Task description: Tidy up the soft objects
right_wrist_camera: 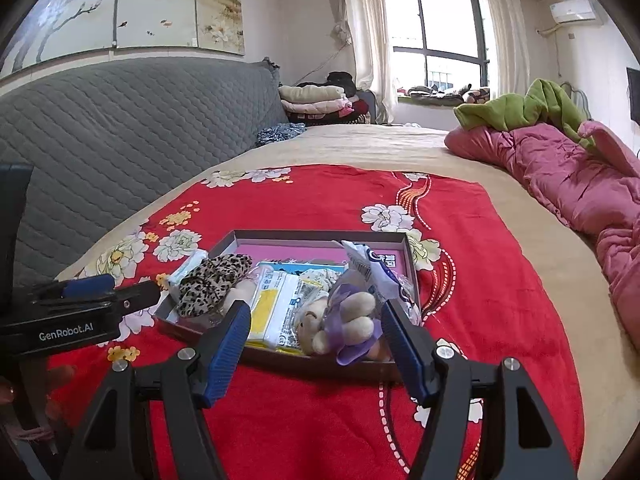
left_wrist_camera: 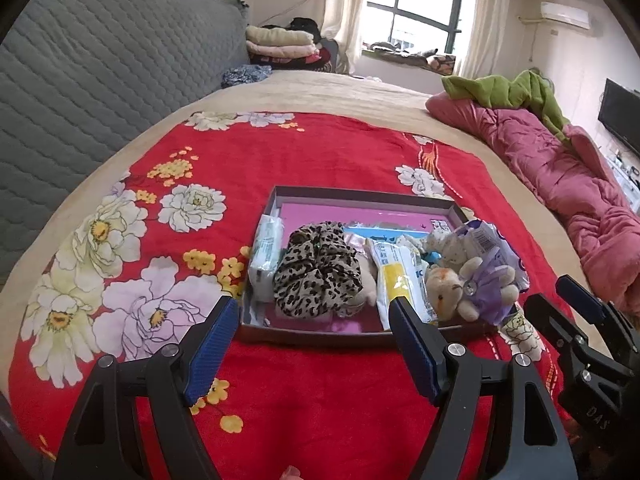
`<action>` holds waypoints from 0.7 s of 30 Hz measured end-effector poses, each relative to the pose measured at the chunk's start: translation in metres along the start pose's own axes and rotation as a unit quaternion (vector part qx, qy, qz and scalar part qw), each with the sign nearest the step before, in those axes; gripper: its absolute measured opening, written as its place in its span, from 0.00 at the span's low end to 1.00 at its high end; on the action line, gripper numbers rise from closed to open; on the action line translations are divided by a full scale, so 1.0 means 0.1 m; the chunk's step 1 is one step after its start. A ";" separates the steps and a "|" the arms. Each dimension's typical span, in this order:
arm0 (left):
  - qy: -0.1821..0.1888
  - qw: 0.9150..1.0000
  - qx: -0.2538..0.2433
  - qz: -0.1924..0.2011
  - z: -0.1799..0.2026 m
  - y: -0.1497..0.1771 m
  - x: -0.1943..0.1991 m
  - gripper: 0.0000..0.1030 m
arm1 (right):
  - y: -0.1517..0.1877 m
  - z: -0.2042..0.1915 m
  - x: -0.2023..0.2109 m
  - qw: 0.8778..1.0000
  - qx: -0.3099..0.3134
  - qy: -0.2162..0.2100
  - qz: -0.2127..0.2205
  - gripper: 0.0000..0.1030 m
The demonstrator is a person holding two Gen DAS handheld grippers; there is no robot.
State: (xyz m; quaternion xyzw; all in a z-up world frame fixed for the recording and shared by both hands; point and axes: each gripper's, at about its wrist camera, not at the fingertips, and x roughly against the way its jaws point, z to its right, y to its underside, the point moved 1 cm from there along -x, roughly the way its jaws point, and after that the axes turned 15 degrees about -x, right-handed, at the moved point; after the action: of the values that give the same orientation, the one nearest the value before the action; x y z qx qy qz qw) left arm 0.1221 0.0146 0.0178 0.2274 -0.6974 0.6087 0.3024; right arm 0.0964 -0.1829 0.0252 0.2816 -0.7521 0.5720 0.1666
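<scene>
**Both grippers spread wide before the filled box**

The left gripper (left_wrist_camera: 312, 320) and right gripper (right_wrist_camera: 316, 322) gape wide, gripping nothing, just short of the box (left_wrist_camera: 360, 198). Inside it lie a leopard scrunchie (left_wrist_camera: 316, 272), tissue packs (left_wrist_camera: 400, 276) and a plush bear (right_wrist_camera: 340, 324) nearest the right gripper.

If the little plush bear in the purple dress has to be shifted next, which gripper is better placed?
Probably the right gripper. Its open jaws frame the plush bear at the box's near right corner. The left gripper, also open, lines up with the leopard-print scrunchie.
</scene>
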 end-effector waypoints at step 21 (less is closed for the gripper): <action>0.000 1.000 0.008 0.018 0.01 0.12 0.28 0.76 | 0.02 -0.14 0.33 0.999 0.003 0.029 0.015 0.65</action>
State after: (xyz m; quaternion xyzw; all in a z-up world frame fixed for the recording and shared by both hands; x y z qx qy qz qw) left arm 0.0933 0.0169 0.0287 0.2170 -0.6966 0.6196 0.2894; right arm 0.0681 -0.1769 0.0466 0.2542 -0.7494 0.5845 0.1793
